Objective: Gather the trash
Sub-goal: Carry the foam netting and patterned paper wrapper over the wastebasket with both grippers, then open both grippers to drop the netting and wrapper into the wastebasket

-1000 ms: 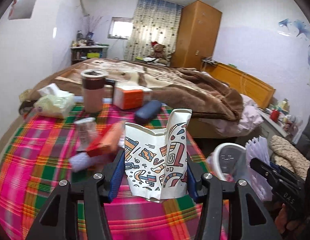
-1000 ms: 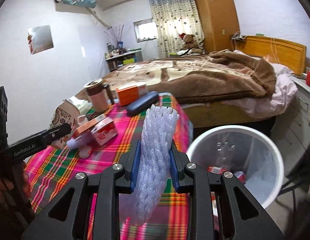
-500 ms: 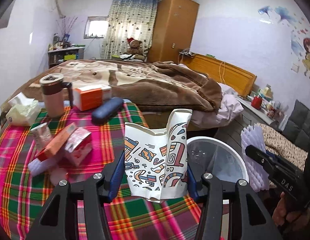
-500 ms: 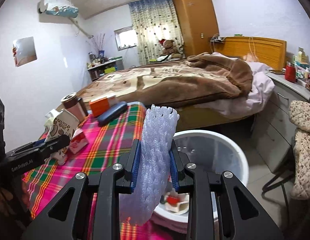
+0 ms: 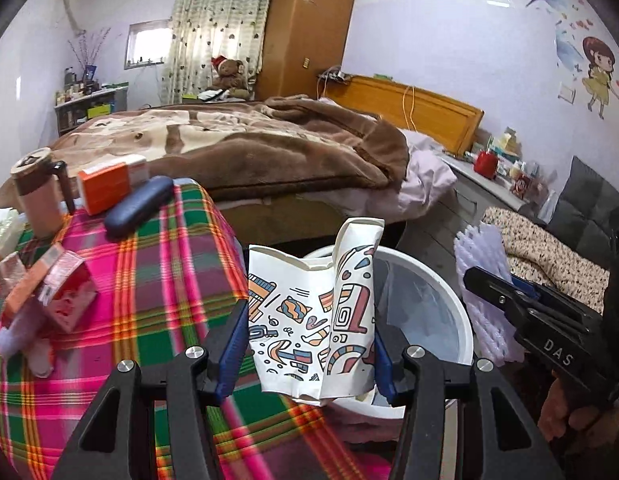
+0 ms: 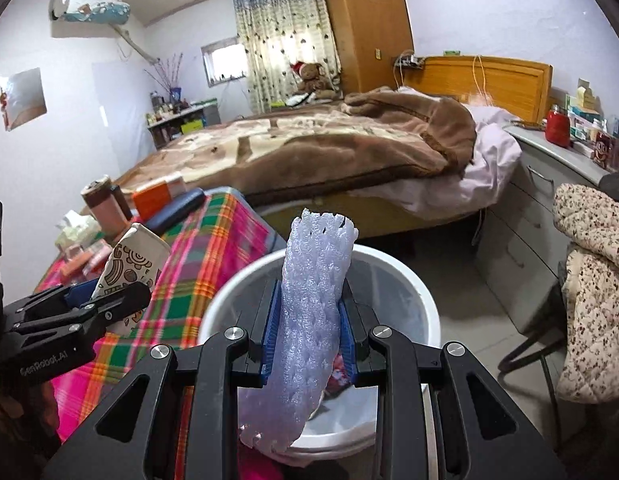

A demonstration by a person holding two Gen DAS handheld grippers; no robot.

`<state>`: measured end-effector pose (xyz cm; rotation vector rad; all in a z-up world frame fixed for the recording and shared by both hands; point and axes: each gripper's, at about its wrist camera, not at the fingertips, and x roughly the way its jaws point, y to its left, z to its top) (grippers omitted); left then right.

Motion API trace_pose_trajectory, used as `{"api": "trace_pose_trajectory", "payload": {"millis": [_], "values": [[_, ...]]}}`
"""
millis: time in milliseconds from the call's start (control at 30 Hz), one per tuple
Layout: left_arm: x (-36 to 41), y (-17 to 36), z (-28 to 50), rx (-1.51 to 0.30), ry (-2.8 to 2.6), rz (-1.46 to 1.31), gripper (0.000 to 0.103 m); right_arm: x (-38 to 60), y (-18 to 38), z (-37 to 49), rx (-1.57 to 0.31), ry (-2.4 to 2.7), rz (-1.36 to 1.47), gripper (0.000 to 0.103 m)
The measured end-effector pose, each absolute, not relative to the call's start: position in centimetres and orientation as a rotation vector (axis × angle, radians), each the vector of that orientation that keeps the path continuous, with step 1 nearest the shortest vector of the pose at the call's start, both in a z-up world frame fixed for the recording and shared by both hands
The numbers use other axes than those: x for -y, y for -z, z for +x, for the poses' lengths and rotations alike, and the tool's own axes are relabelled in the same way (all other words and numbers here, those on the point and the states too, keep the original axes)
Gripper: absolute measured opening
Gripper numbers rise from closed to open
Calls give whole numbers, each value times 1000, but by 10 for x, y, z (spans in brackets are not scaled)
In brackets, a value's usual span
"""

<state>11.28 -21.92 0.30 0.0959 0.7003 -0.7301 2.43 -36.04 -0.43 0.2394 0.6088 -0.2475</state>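
Now | left tongs (image 5: pixel 309 354) clamp paper bag (image 5: pixel 315 320) | right tongs (image 6: pixel 309 330) clamp foam net (image 6: pixel 309 320) (seemingly over bin (image 6: pixel 389 268))

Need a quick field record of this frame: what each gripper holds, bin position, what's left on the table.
left gripper: shut on patterned paper bag
right gripper: shut on purple foam net
white bin: beside the plaid table, below both grippers, some trash inside
foam net position: over the bin opening
paper bag position: at the table edge, bin just behind it
left on table: brown mug, orange box, blue case, small red cartons
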Motion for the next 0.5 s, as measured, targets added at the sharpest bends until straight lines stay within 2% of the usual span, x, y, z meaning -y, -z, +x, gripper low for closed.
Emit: {"api": "trace_pose_trajectory", "payload": {"millis": [500], "values": [[273, 38, 120, -800, 772, 180, 55, 391, 36, 37, -738, 231, 237, 28]]}}
